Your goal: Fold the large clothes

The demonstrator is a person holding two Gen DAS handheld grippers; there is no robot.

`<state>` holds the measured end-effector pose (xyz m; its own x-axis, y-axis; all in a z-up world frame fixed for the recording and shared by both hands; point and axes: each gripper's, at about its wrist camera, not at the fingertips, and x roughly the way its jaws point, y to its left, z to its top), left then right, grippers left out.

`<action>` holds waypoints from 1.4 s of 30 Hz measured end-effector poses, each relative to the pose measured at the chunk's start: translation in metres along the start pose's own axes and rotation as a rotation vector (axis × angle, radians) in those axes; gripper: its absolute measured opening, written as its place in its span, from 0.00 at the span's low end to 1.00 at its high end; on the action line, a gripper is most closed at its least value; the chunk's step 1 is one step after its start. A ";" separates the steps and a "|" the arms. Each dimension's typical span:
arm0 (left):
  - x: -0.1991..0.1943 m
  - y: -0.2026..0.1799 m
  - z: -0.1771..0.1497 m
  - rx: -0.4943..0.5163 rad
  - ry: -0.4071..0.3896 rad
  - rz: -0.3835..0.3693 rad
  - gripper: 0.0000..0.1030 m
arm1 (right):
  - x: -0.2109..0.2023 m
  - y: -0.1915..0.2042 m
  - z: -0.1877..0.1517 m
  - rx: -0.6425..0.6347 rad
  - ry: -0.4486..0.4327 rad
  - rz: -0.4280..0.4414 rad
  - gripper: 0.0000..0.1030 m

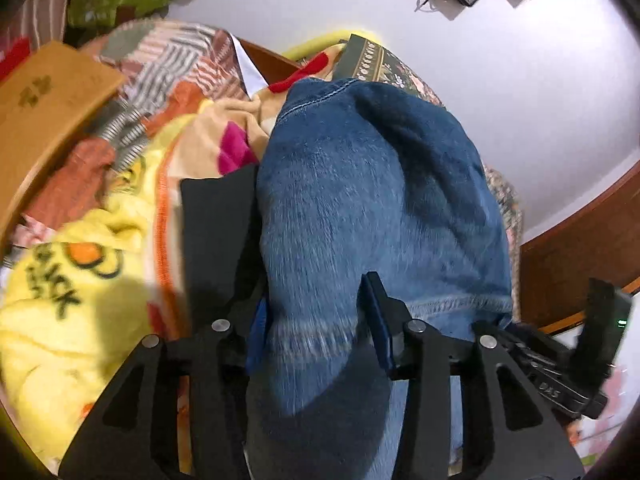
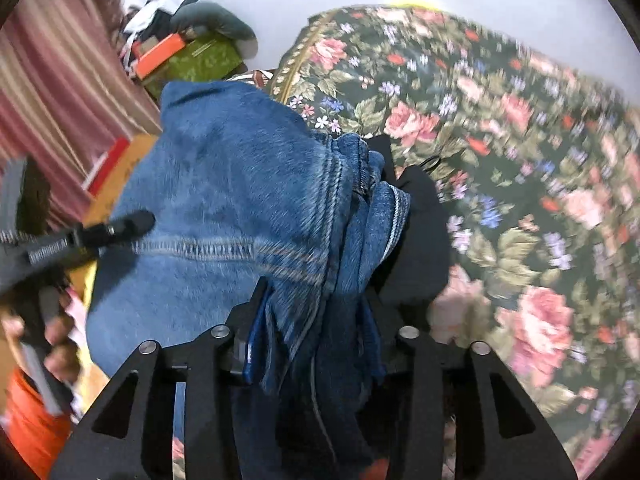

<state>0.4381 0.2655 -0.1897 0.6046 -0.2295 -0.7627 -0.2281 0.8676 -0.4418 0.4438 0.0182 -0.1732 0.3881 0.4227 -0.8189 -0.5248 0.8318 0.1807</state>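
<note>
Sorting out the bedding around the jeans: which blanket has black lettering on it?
The yellow blanket, left of the jeans in the left wrist view. The dark blanket shows only flowers.

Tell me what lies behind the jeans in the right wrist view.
Behind the jeans a floral bedspread shows, with striped curtains on the left. The denim covers what lies directly behind it.

Denim garment (image 2: 224,200) between tongs (image 2: 312,320)
</note>
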 end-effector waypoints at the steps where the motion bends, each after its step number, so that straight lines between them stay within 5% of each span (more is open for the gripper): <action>1: -0.005 -0.003 -0.003 0.019 -0.012 0.025 0.42 | -0.009 0.005 -0.005 -0.034 -0.008 -0.025 0.38; 5: -0.041 -0.028 -0.026 0.127 -0.033 0.140 0.42 | -0.047 0.018 -0.023 -0.133 -0.041 -0.113 0.38; 9: -0.091 -0.055 -0.051 0.215 -0.105 0.157 0.42 | -0.103 0.029 -0.034 -0.167 -0.139 -0.109 0.38; 22: -0.328 -0.163 -0.170 0.430 -0.623 0.110 0.42 | -0.301 0.079 -0.088 -0.143 -0.603 0.033 0.38; 30: -0.392 -0.195 -0.245 0.471 -0.850 0.136 0.44 | -0.358 0.109 -0.145 -0.150 -0.803 0.030 0.38; 33: -0.397 -0.198 -0.262 0.460 -0.881 0.150 0.59 | -0.361 0.116 -0.155 -0.156 -0.826 -0.006 0.47; 38: -0.394 -0.195 -0.275 0.435 -0.896 0.163 0.83 | -0.360 0.119 -0.166 -0.127 -0.848 -0.098 0.82; 42: -0.396 -0.190 -0.282 0.400 -0.897 0.172 0.85 | -0.362 0.121 -0.166 -0.112 -0.859 -0.132 0.96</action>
<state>0.0268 0.0667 0.0632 0.9780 0.1886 -0.0894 -0.1928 0.9804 -0.0408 0.1144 -0.0942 0.0552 0.8638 0.4874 -0.1275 -0.4888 0.8721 0.0221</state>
